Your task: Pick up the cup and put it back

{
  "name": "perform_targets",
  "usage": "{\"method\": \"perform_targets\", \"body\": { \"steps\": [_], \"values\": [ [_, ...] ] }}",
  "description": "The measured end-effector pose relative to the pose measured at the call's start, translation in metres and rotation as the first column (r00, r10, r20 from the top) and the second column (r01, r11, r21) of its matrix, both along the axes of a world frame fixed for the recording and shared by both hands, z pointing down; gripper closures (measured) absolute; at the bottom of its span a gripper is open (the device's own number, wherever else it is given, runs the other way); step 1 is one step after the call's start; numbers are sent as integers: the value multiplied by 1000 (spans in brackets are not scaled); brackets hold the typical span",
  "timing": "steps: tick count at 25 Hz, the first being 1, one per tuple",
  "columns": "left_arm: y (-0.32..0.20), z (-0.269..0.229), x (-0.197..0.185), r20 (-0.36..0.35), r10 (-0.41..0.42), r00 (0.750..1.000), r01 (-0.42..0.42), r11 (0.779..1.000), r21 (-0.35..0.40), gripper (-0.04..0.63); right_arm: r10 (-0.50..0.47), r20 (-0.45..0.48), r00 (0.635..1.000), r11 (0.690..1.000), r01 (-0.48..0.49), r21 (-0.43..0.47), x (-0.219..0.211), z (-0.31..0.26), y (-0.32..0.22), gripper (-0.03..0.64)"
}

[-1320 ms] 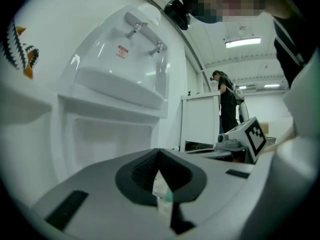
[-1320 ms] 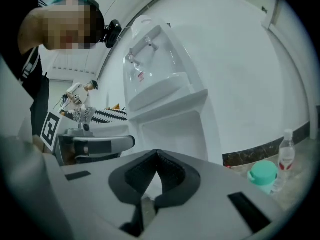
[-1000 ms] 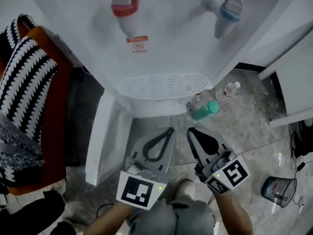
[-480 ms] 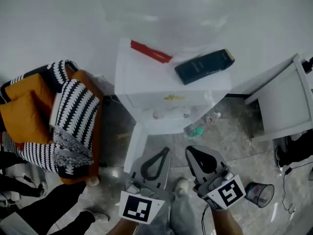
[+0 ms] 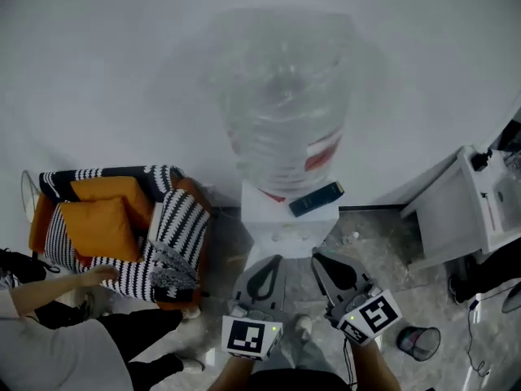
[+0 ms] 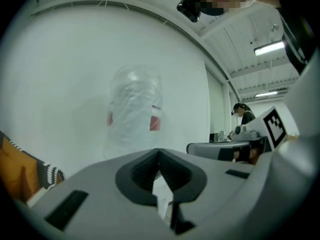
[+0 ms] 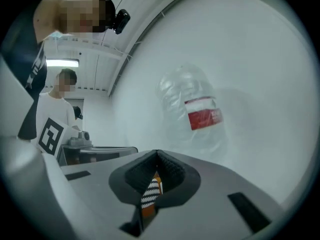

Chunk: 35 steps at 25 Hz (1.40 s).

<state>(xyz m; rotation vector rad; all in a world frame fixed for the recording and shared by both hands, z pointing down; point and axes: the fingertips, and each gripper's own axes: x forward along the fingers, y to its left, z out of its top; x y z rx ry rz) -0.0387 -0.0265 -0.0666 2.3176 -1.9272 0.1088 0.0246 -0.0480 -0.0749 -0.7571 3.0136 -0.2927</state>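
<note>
No cup shows in any view. My left gripper [image 5: 269,261] and right gripper [image 5: 319,257] are held side by side low in the head view, in front of a white water dispenser [image 5: 286,228]. Both are shut with nothing between the jaws. A large clear water bottle [image 5: 281,120] with a red label stands on the dispenser. The left gripper view has its closed tips [image 6: 159,151] level with the bottle [image 6: 135,109]. The right gripper view looks the same, closed tips [image 7: 157,154] below the bottle [image 7: 192,111].
A dark flat box [image 5: 316,199] lies on the dispenser top. An armchair with striped and orange cushions [image 5: 122,226] stands at the left, a seated person [image 5: 49,340] beside it. A white cabinet [image 5: 456,210] and a small bin [image 5: 415,342] are at the right.
Both grippers and the head view have risen from the dispenser's taps to the height of the bottle. The dispenser now looks far smaller and lower. The jaws stayed shut.
</note>
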Motion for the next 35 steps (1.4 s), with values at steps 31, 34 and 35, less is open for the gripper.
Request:
{"method": "perform_targets", "body": {
  "steps": [31, 34, 35],
  "values": [
    [-1, -76, 3, 45, -15, 999, 13, 1000, 28, 583, -101, -44, 994, 991, 105, 86, -10, -68, 9, 607],
    [-15, -82, 15, 72, -27, 997, 25, 999, 29, 582, -108, -24, 994, 990, 110, 89, 6, -73, -6, 606],
    [-21, -84, 21, 79, -31, 996, 28, 999, 29, 582, -111, -18, 994, 990, 112, 91, 12, -74, -12, 606]
  ]
}}
